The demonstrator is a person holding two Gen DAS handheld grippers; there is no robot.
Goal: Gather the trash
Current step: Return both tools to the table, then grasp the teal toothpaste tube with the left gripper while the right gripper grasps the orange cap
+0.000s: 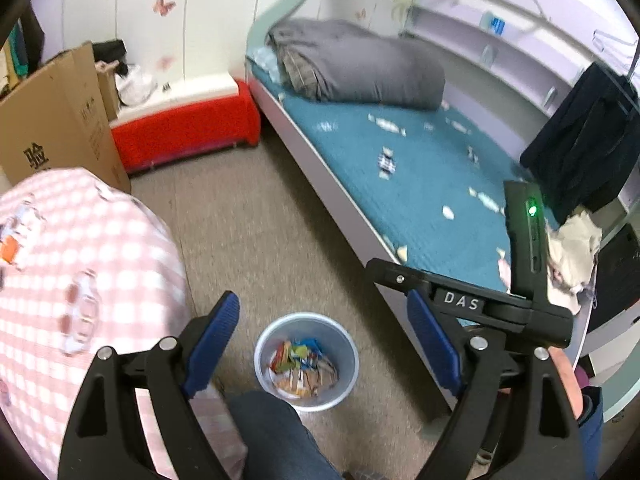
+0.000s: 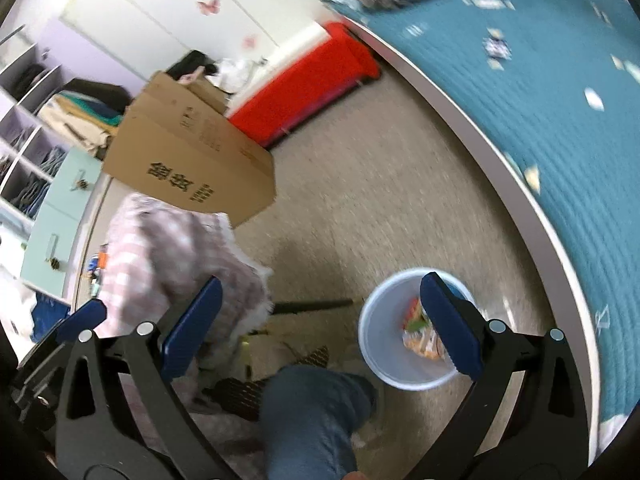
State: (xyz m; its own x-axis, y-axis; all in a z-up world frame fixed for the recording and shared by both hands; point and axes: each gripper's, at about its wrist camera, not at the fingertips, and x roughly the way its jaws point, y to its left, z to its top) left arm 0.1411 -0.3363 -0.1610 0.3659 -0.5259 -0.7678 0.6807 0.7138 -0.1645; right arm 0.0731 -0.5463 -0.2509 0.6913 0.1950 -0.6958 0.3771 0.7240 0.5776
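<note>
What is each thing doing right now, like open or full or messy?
Left gripper: open, nothing between its jaws.
Right gripper: open, nothing between its jaws.
Trash bin: upright on the floor, partly filled with colourful wrappers.
Bed: scattered with small scraps.
Grey duvet: bundled at the head of the bed.
Cardboard box: standing on the floor, tilted.

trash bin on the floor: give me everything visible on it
The trash bin is a small round pail, pale grey-white, likely plastic, tapering toward its base. It stands upright and lidless on the beige carpet, close beside the bed frame and in front of a person's jeans-clad knee. Colourful wrappers cover its bottom, far below the rim. Neither gripper touches it; whether the knee does is unclear.
</note>
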